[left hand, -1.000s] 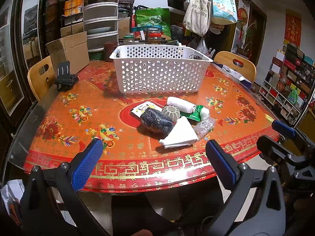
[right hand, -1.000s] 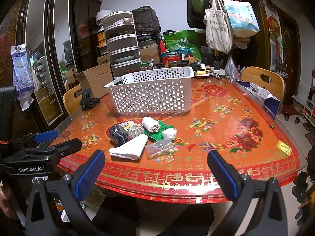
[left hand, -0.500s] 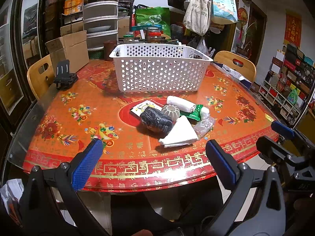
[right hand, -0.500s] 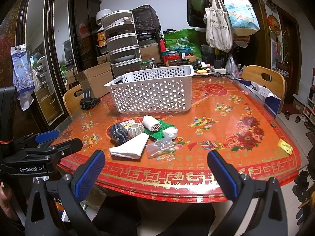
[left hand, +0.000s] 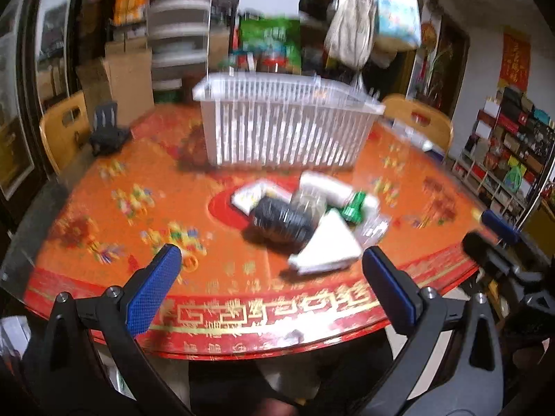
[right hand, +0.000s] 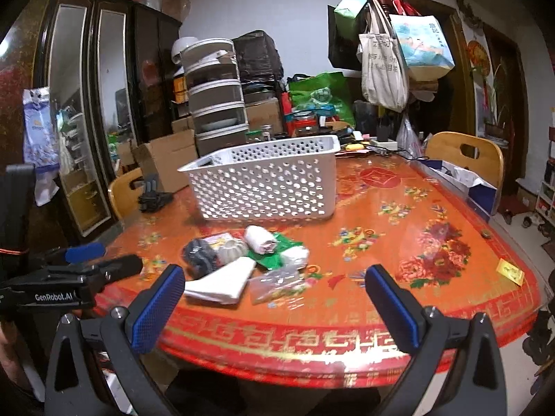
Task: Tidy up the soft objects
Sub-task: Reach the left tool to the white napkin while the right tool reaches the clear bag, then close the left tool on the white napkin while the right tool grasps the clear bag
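Both the left hand-held gripper (left hand: 269,286) and right hand-held gripper (right hand: 274,303) gape wide, holding nothing, at the counter (right hand: 416,242) edge. The soft objects (right hand: 242,260) lie heaped before the white perforated basket (right hand: 267,183).

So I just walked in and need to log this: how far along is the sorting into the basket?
Barely started. Done: nothing visible; the part of the basket that shows holds nothing, though its floor is hidden. In hand: nothing; the left gripper and right gripper are both open at the table edge. Left: the whole pile, including the white roll and folded cloth.
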`<state>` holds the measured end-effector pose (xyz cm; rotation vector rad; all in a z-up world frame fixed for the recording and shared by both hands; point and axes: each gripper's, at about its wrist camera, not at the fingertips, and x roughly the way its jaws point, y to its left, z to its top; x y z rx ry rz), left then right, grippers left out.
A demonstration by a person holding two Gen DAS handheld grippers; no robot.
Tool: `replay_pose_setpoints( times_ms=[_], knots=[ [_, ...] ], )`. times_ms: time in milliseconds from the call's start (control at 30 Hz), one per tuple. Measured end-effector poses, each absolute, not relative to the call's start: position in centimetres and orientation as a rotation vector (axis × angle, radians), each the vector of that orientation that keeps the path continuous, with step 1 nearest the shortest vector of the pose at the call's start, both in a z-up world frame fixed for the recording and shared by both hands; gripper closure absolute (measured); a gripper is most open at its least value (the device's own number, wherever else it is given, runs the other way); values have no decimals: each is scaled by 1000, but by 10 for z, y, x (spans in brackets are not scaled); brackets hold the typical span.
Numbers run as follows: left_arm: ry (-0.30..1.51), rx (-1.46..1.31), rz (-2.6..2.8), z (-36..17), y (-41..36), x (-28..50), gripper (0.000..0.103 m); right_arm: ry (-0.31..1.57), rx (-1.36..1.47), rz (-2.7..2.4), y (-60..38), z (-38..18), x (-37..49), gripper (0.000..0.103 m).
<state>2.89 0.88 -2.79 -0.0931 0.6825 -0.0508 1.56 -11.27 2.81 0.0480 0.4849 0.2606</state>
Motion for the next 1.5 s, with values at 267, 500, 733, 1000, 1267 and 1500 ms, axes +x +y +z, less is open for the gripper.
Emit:
replay_pose_setpoints(
  times_ms=[267,500,733,1000,1267,1500],
  knots=[
    [764,-98,-169,-74,-8,64,0,564,44,263,-116,3,37,0],
    [776,-103,-190,-88,-19,87,8,650,108,252,-133,-24,66,0],
    [765,-83,-194,-92,-21,95,31,684,108,319,-129,-37,80,2],
    [734,-95,-241,-93,-13,89,70,691,102,368,-116,-37,93,4],
    [704,-126,-294,-90,1,83,90,713,43,377,-95,-42,111,9],
    [674,-128,-327,-81,14,71,91,713,-2,366,-84,-44,118,24]
  ],
)
